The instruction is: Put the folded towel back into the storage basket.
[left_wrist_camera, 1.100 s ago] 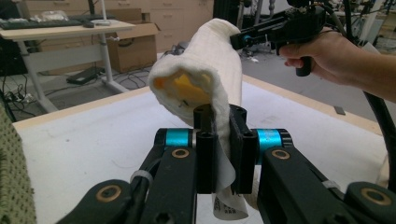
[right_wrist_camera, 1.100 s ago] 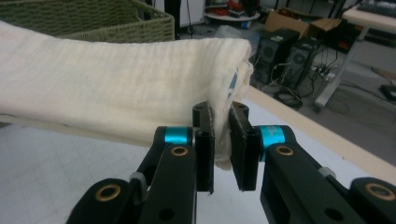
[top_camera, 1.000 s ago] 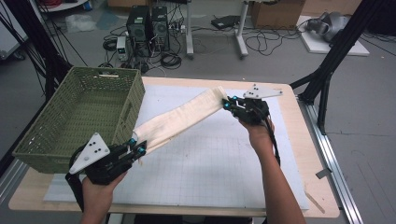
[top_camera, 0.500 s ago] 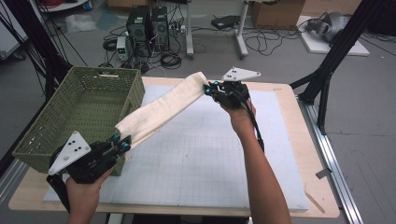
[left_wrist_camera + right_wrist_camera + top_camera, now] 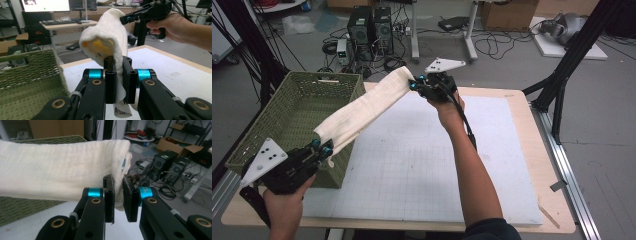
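Cream towel hangs stretched between the left gripper and right gripper, both pinching its ends, above the green basket's right rim; keep it taut and level, lowering both ends together.

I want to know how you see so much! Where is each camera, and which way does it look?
High view: above the table, looking down; shows both forearms, left gripper, right gripper, basket.
Left gripper view: rides that gripper, looks along the towel toward the other hand.
Right gripper view: rides that gripper, looks past its black jaws at the towel and basket.
All share the towel.
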